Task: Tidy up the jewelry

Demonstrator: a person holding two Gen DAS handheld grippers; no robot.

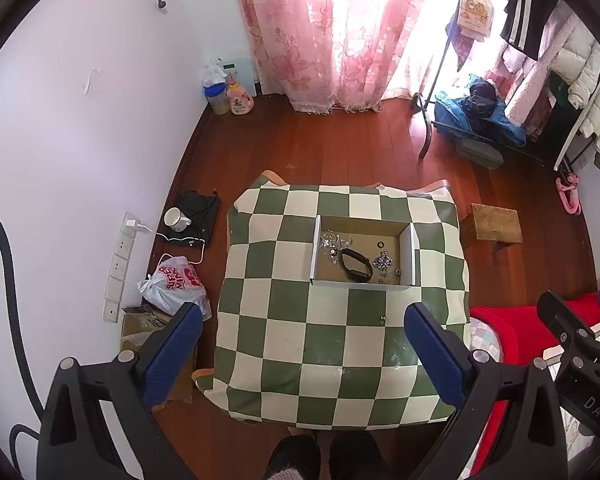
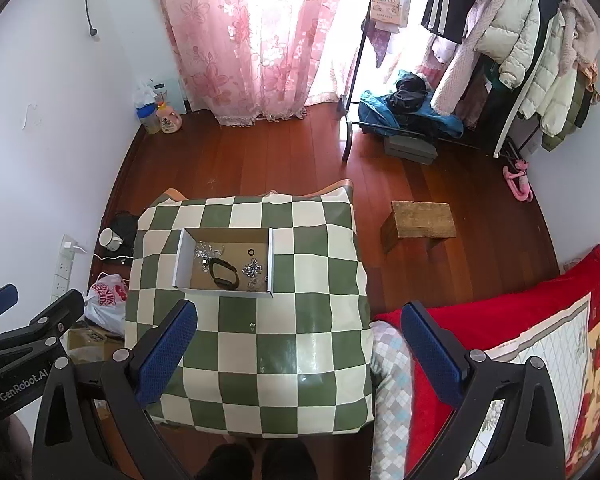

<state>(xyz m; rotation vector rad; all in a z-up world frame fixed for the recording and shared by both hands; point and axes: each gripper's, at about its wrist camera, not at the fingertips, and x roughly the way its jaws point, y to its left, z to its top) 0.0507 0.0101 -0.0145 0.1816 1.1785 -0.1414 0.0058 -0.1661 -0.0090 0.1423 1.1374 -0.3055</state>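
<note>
Claws hover spread and empty, left claw (image 1: 303, 344) and right claw (image 2: 299, 344), above the checkered counter (image 1: 260, 320). Ahead of both, jewelry (image 1: 384, 261) lies mostly gathered in the cardboard box (image 1: 362, 286); small bits (image 1: 382, 319) just outside apparently remain.

A box (image 1: 363, 254) sits on the desk (image 1: 284, 344), toward its far side. In the box a watch (image 1: 356, 265) lies in the middle, a heap of chains (image 1: 333, 241) to its left, brooches (image 1: 383, 261) to its right and a ring (image 1: 380, 244) behind them. A stool (image 1: 494, 224) stands on the floor right of the box.
</note>
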